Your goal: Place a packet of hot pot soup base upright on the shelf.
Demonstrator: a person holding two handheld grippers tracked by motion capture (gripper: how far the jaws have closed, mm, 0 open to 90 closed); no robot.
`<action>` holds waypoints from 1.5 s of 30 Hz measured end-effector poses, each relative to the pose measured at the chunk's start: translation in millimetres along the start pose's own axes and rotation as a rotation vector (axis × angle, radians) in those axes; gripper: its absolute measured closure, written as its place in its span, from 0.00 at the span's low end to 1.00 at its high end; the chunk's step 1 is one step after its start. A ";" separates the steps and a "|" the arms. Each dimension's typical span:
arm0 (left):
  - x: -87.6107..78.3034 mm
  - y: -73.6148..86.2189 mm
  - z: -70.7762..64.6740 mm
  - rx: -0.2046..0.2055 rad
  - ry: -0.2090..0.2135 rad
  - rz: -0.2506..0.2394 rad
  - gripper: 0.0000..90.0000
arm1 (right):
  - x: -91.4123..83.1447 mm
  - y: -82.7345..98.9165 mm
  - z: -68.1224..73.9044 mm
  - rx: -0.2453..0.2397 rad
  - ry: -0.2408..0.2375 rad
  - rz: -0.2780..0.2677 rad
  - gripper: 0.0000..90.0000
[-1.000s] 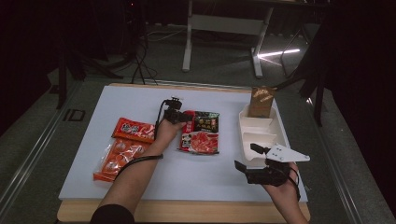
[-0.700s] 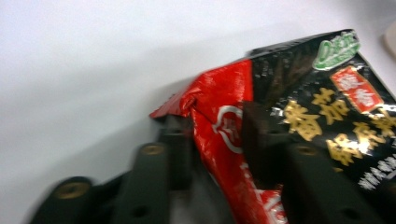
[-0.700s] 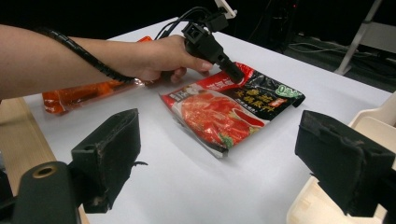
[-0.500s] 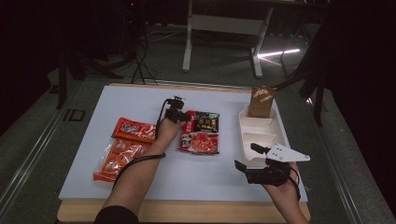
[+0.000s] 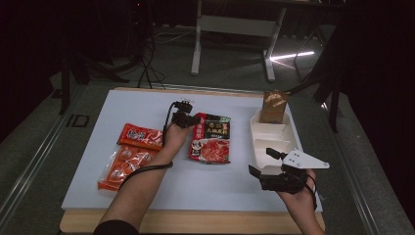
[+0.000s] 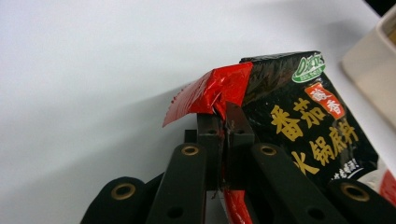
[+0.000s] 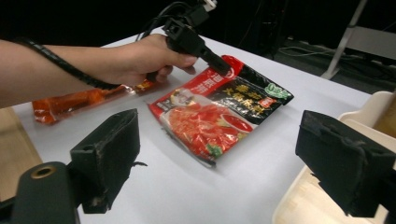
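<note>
Up near the middle of the white desk (image 5: 210, 191), the left tongs (image 6: 225, 122) have just been closing and now pinch the red top corner of the hot-pot soup packet (image 6: 299, 126) — the corner is folded up off the surface while the rest of the packet lies flat. Just beside it to the right sits a cream tray (image 5: 274, 134) with a brown pouch (image 5: 274, 105) at its far end. The right tongs (image 7: 219, 158) hang over the desk's near right edge, jaws wide apart — nothing between them.
</note>
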State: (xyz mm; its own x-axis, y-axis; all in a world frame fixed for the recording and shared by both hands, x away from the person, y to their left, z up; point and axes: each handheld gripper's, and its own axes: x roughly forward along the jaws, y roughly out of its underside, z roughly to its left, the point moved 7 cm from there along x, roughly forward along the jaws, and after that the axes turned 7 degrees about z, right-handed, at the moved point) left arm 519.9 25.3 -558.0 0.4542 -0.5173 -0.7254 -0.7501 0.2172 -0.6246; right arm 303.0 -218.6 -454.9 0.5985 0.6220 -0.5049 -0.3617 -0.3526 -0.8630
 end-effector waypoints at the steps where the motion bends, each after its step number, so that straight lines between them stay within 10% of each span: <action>1: -2.7 -1.2 -2.0 0.002 0.001 -0.008 0.98 | -0.6 -0.2 -1.0 0.003 0.002 -0.002 0.15; 27: -59.9 -16.5 -60.8 0.126 0.105 -0.161 0.99 | -18.4 -9.7 -21.6 -0.041 0.103 -0.043 0.15; 45: -109.0 -16.0 -87.5 0.186 0.226 -0.290 0.98 | -17.4 -13.8 -18.0 0.035 0.047 -0.020 0.12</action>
State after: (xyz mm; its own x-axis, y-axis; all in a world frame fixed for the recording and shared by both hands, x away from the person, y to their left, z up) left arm 440.3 5.8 -443.6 0.5015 -0.7433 -0.4427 -0.4976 0.1708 -0.8504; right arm 310.5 -237.1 -434.4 0.6385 0.5946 -0.4885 -0.3741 -0.3150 -0.8723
